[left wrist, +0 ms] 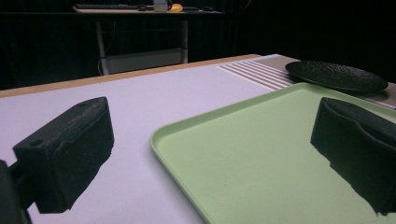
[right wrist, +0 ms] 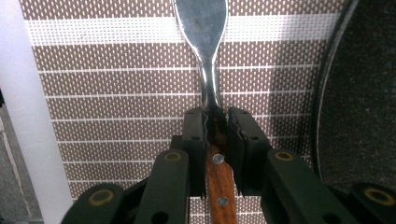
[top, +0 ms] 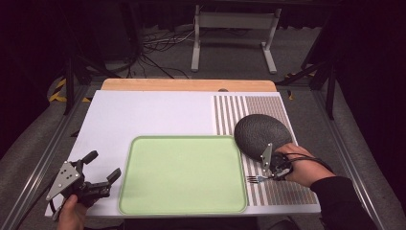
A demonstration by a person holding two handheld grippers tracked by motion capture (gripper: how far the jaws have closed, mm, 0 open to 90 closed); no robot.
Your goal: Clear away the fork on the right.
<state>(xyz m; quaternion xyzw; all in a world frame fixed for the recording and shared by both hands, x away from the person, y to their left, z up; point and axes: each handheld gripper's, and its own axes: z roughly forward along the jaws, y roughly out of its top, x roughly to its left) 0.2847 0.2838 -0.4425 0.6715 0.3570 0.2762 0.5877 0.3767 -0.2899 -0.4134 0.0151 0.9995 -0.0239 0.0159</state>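
A white worktop [top: 143, 115] with a wooden strip along its far edge. A pale green tray [top: 182, 175] lies flat near the front, at the middle. To the right lies a brown and white striped placemat [top: 273, 108], touching the tray's right edge. On the placemat lie a dark round plate [top: 256, 130] and a wooden-handled fork [top: 256, 179], just in front of the plate.

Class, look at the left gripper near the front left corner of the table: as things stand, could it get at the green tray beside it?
Probably yes. The left gripper has its jaws open beside the green tray, pointing at its near left edge, and nothing lies between them.
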